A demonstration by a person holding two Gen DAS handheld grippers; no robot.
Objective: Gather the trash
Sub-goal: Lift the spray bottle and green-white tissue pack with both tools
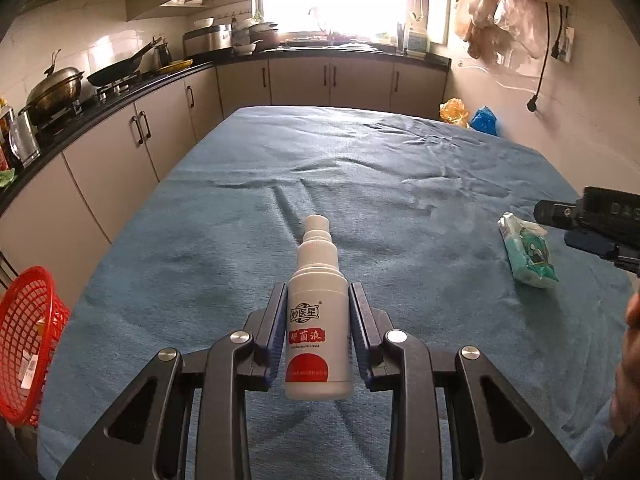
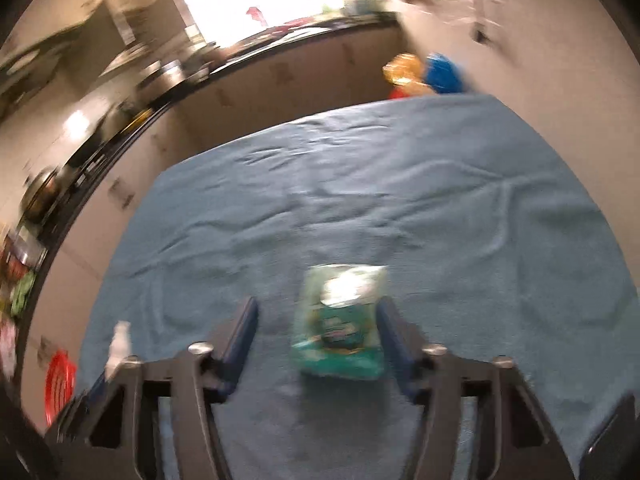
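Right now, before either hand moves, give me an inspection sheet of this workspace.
Surface: blue cloth covering the table, wrinkled.
Job's things: white spray bottle clamped in the left tongs; green tissue pack lying on the cloth; red mesh basket at the table's left edge.
Clutter: nothing seen on the cloth.
Grippers: left tongs shut on the bottle; right tongs open, straddling the tissue pack; contact unclear in the blur.
Cables: black cord hanging on the right wall.
Surroundings: kitchen counter with wok and pans, bright window, plastic bags beyond the table.
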